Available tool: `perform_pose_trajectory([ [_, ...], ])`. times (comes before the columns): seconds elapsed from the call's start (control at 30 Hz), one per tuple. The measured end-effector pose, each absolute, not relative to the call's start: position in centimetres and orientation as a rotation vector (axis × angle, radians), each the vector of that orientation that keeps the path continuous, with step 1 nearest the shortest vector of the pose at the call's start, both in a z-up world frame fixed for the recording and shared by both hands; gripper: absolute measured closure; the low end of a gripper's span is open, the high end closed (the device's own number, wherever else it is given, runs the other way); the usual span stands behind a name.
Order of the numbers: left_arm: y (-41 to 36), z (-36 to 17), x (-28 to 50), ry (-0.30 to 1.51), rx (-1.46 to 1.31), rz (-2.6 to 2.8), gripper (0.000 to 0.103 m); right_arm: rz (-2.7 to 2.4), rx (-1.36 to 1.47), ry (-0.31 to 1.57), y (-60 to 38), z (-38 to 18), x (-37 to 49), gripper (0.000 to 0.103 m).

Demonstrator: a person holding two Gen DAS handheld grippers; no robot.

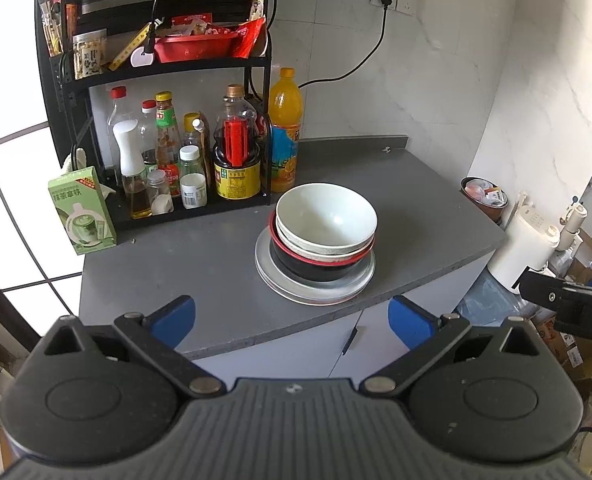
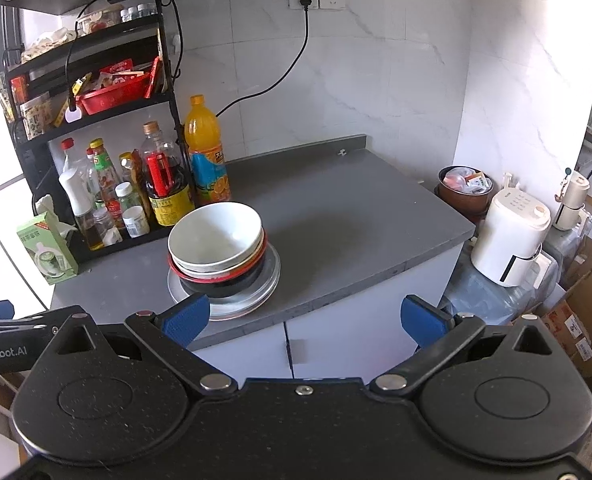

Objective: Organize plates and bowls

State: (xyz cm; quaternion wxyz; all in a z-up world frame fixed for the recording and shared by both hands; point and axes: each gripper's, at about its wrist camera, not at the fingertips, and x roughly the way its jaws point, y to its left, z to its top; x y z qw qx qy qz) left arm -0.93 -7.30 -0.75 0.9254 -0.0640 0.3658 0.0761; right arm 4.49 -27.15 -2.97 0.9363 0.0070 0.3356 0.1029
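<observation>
Reading "enRobot.AI" on the left hand-held gripper (image 2: 0, 354); both spread, right hand-held gripper (image 2: 304, 318) too; three bowls (image 1: 325, 220) on one plate (image 1: 315, 292).

Daylight is pouring in from the window (image 1: 12, 184) on the left, blowing it out white. The counter (image 2: 355, 216) is showing soft shadows. Fisheye distortion is bending the edges; focus is staying sharp.
</observation>
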Motion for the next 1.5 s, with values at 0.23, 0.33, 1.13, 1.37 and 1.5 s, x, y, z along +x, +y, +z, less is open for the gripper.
perform_pose_trajectory([
  [0.23,-7.2,-0.9,-0.9,0.758,-0.132,0.158,0.001,0.220,0.016,0.696,-27.2,-3.1,4.5,0.000],
  [0.33,-7.2,-1.0,-1.0,0.757,-0.131,0.154,0.001,0.220,0.016,0.696,-27.2,-3.1,4.5,0.000],
  [1.13,-7.1,-1.0,-1.6,0.760,-0.130,0.152,0.001,0.220,0.017,0.691,-26.9,-2.9,4.0,0.000],
  [1.37,-7.2,-1.0,-2.0,0.763,-0.125,0.143,0.001,0.215,0.017,0.696,-27.0,-2.9,3.8,0.000],
  [1.5,-7.2,-1.0,-2.1,0.767,-0.120,0.137,0.001,0.214,0.017,0.696,-27.1,-2.9,3.7,0.000],
])
